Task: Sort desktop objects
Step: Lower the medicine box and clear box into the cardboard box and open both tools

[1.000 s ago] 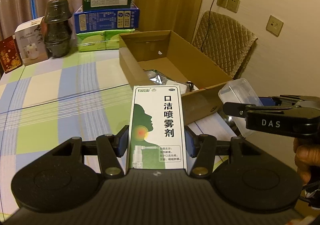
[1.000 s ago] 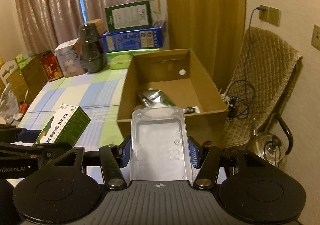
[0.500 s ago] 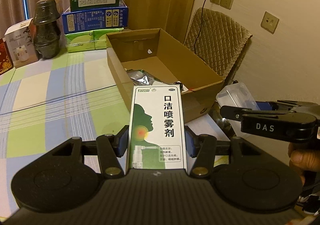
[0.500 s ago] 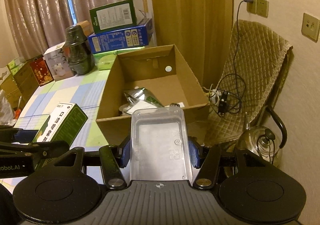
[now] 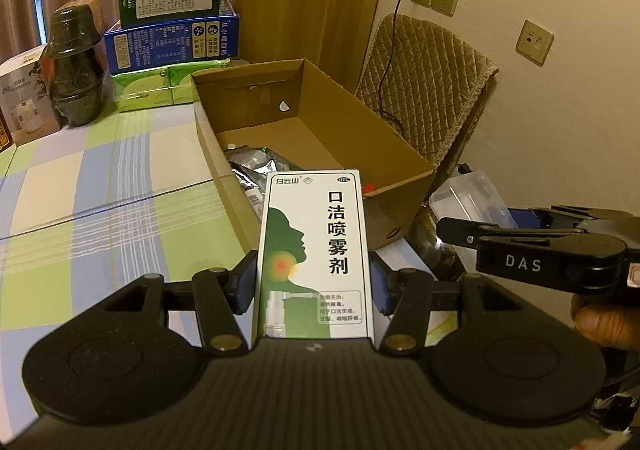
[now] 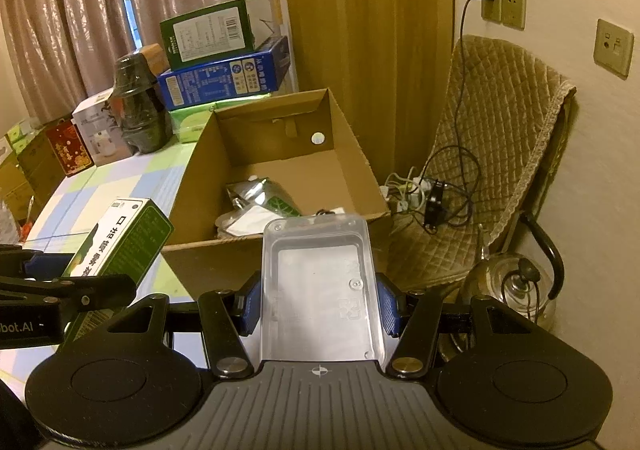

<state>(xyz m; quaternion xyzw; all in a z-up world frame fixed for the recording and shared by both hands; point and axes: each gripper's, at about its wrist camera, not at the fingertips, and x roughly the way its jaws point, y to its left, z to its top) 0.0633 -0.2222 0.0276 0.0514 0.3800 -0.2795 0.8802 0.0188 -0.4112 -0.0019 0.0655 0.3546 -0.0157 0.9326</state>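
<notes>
1. Between the left tongs (image 5: 313,282): spray box (image 5: 314,250), green and white with printed Chinese characters, clamped by both blue pads at its long sides, face up, off the surface (image 5: 100,202). Also seen from the right wrist view as the spray box (image 6: 120,242), left of the carton.
2. Between the right tongs (image 6: 319,304): clear plastic tray (image 6: 318,286), hollow side up, pinched at both long edges. Its far end shows in the left wrist view as the tray (image 5: 468,196), beyond the carton's near right corner.
3. Carton (image 5: 400,154): open brown cardboard, standing at the right end of the checked surface. Contents: foil packets (image 6: 260,192) and small white items; most of the floor bare.
4. Change over the last second: carton has grown larger and slid lower in both views, and the spray box's far end now overlaps its near wall. Both grips unchanged; neither item has slipped.
5. Reading: both hands are carrying their loads toward the carton together; transport step is well along, release not yet begun.
6. Next call, as judged: bring each item over the rim above bare floor before the tongs widen. The tray sits near the right corner, so an early release could drop it off the surface toward the kettle (image 6: 516,286).
7. Background, untouched: stacked boxes (image 5: 172,34) and dark jar (image 5: 74,70) at the far edge.
</notes>
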